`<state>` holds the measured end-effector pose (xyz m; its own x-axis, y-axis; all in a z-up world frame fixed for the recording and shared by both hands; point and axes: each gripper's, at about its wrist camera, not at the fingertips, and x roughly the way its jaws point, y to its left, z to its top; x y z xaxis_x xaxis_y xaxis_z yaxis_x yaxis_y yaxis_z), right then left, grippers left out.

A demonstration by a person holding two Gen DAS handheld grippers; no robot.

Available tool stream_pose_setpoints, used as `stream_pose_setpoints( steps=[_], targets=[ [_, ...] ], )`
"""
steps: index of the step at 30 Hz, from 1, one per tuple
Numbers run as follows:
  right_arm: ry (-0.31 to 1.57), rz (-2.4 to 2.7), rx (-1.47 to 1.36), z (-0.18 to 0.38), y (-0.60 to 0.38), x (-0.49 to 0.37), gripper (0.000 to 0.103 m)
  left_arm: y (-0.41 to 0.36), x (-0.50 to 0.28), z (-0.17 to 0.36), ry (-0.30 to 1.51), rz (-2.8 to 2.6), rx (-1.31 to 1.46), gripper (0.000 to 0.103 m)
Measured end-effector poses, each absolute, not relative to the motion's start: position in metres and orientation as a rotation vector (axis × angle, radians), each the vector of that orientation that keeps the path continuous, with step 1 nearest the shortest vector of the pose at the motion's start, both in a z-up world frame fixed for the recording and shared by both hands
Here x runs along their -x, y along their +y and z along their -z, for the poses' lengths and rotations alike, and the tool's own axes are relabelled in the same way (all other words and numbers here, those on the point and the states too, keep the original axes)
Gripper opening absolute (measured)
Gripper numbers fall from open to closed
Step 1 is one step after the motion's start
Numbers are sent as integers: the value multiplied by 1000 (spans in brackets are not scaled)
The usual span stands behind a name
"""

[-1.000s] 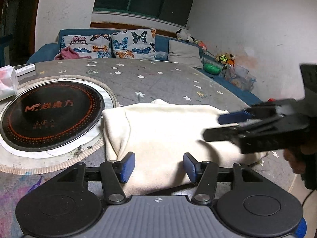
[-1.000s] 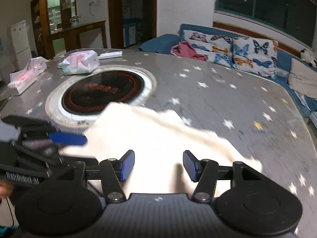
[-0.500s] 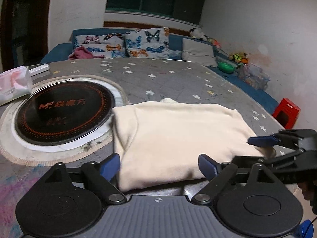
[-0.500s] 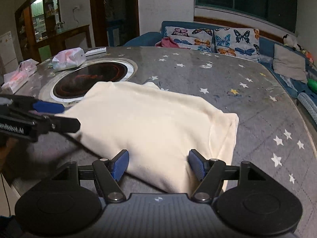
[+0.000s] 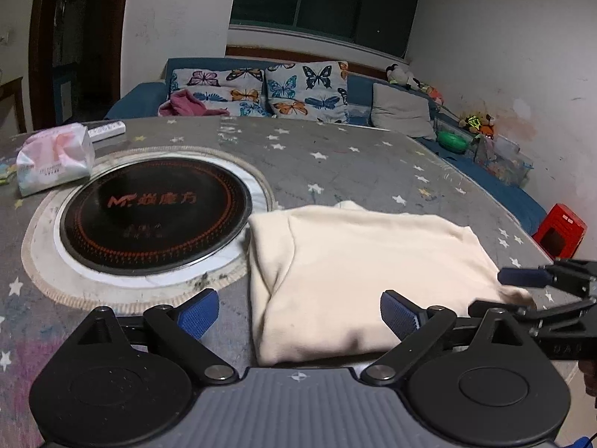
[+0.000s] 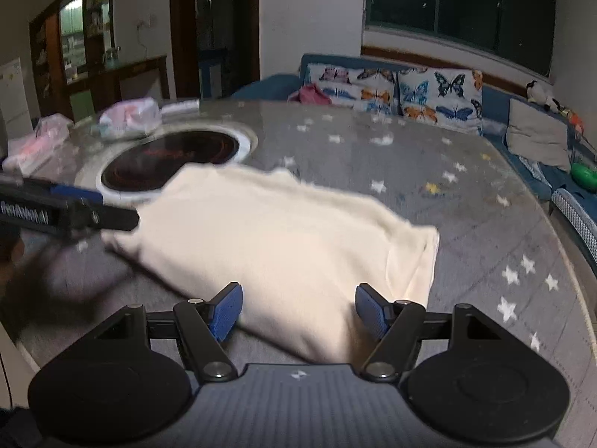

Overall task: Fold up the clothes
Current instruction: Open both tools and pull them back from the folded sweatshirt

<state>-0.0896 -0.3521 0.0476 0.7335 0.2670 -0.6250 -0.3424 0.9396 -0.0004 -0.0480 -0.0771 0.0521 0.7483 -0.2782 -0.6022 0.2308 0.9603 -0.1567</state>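
Jaws wide on the left gripper [image 5: 298,313], just been spreading, nothing pinched; right gripper [image 6: 298,311] parted too, gripping nothing. Cream garment [image 5: 365,272] lies folded on the starry surface [image 5: 335,156], beside the round cooktop [image 5: 155,218].

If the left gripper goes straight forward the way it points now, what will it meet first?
Most likely the folded cream-coloured garment lying on the grey star-patterned table. The left gripper, open with its jaws just widened and nothing between them, points down at the garment's near edge. Depth is unclear, so it might touch the table just before.
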Motion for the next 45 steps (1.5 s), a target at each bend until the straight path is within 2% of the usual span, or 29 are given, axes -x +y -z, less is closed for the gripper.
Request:
stream_pose_setpoints(
  steps=[10,25,30,32,35,45],
  targets=[
    [698,-338,138,-26,-335,75,69,-103,39,-45,679,312,-2,96],
    [704,-360,99,-37,-347,78,69,-103,37,-34,724,297,-12,96],
    [696,-360,123,-38,-344,83,72,-100,39,-35,729,283,-6,99],
    [693,-360,129,-39,-343,86,77,-98,40,-35,733,276,0,100],
    [688,-361,135,-40,-342,89,79,-95,42,-36,736,266,9,103],
    [676,-384,170,-44,-330,94,84,-81,44,-39,754,218,35,103]
  ],
)
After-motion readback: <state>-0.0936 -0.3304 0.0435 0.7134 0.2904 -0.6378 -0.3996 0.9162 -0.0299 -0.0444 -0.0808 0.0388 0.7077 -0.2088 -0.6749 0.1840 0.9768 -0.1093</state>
